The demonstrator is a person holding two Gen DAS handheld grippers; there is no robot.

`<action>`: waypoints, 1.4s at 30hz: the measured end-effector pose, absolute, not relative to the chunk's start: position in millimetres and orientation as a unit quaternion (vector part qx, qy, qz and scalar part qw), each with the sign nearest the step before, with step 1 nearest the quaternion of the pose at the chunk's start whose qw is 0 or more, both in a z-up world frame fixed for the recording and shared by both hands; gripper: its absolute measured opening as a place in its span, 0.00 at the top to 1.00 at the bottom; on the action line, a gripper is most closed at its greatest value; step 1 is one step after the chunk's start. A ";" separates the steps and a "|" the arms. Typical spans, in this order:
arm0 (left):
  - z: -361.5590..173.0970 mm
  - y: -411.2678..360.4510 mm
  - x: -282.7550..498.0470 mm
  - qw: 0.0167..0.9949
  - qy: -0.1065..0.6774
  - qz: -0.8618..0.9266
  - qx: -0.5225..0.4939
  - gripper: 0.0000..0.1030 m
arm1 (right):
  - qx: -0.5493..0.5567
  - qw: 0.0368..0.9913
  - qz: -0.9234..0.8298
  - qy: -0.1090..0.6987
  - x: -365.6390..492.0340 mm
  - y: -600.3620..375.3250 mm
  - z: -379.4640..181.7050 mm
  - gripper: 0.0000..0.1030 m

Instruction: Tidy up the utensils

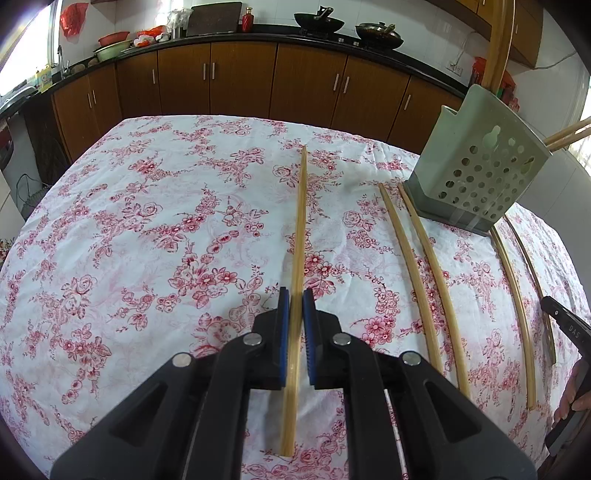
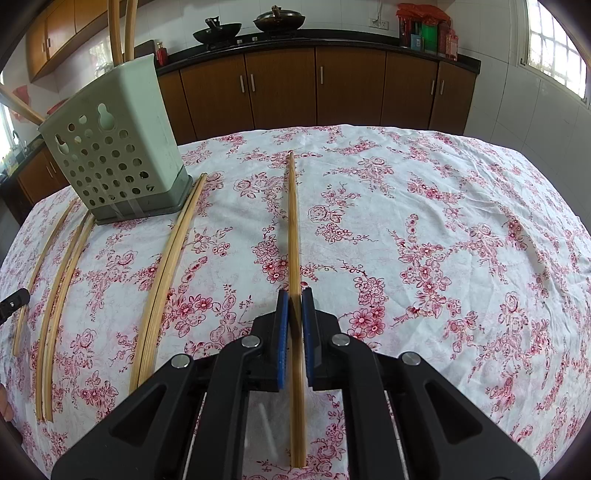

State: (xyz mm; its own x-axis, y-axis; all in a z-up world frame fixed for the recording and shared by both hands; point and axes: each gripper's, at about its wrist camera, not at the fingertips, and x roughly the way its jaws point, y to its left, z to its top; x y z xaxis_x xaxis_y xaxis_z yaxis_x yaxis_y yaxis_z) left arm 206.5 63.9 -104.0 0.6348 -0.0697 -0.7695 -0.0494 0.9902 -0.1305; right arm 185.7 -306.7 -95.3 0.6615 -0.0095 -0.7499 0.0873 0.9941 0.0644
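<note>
My left gripper (image 1: 295, 299) is shut on a bamboo chopstick (image 1: 300, 229) that points away over the floral tablecloth. My right gripper (image 2: 295, 299) is shut on another chopstick (image 2: 293, 229) in the same way. A pale green perforated utensil holder (image 1: 480, 162) stands to the right in the left wrist view and to the left in the right wrist view (image 2: 110, 147). Several chopsticks stick up out of it. More chopsticks lie flat beside the holder (image 1: 424, 280) (image 2: 166, 280).
The table has a white cloth with red flowers (image 1: 147, 221) (image 2: 443, 240). Brown cabinets and a black counter with woks (image 2: 218, 33) run behind it. The other gripper's edge (image 1: 565, 325) shows at the far right of the left wrist view.
</note>
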 end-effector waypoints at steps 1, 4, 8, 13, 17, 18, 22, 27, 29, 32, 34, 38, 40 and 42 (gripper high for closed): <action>-103.9 63.9 206.5 0.901 0.427 -0.006 -0.070 0.90 | 0.047 0.910 -0.027 0.411 185.6 -307.1 -95.3 0.92; -103.7 63.9 206.5 0.901 0.428 -0.006 -0.070 0.90 | 0.047 0.910 -0.027 0.411 185.4 -307.5 -95.3 0.92; -103.5 64.2 206.2 0.901 0.428 -0.006 -0.071 0.90 | 0.048 0.910 -0.026 0.410 185.4 -307.4 -95.3 0.92; -103.4 64.4 206.3 0.901 0.428 -0.007 -0.072 0.90 | 0.048 0.910 -0.027 0.410 185.4 -307.4 -95.3 0.92; -103.2 63.5 206.4 0.901 0.428 -0.007 -0.073 0.90 | 0.047 0.910 -0.027 0.410 185.6 -307.0 -95.3 0.92; -103.0 62.9 206.4 0.901 0.428 -0.007 -0.074 0.90 | 0.047 0.910 -0.027 0.410 185.6 -306.9 -95.3 0.92; -102.9 62.8 206.5 0.900 0.428 -0.008 -0.075 0.90 | 0.047 0.910 -0.027 0.410 185.5 -307.0 -95.4 0.92; -102.9 63.6 205.9 0.900 0.428 -0.007 -0.074 0.90 | 0.048 0.910 -0.028 0.410 185.5 -306.5 -95.7 0.91; -102.8 62.6 204.3 0.901 0.430 -0.006 -0.062 0.90 | 0.042 0.911 -0.028 0.410 181.5 -305.7 -96.0 0.91; -102.7 61.3 195.7 0.901 0.431 -0.007 -0.052 0.90 | 0.044 0.911 -0.023 0.410 173.0 -306.8 -96.4 0.91; -102.7 61.3 191.7 0.901 0.431 -0.008 -0.052 0.91 | 0.053 0.910 -0.017 0.410 170.7 -310.7 -96.7 0.92; -95.9 58.1 188.7 0.903 0.430 -0.008 -0.028 0.92 | 0.053 0.913 -0.021 0.403 167.4 -312.5 -91.6 0.92; -79.2 59.4 184.4 0.912 0.408 -0.012 -0.030 0.92 | 0.058 0.923 -0.020 0.379 161.1 -313.6 -75.8 0.92; -56.5 62.0 180.9 0.924 0.380 -0.016 -0.035 0.92 | 0.064 0.934 -0.020 0.350 155.8 -316.0 -55.0 0.92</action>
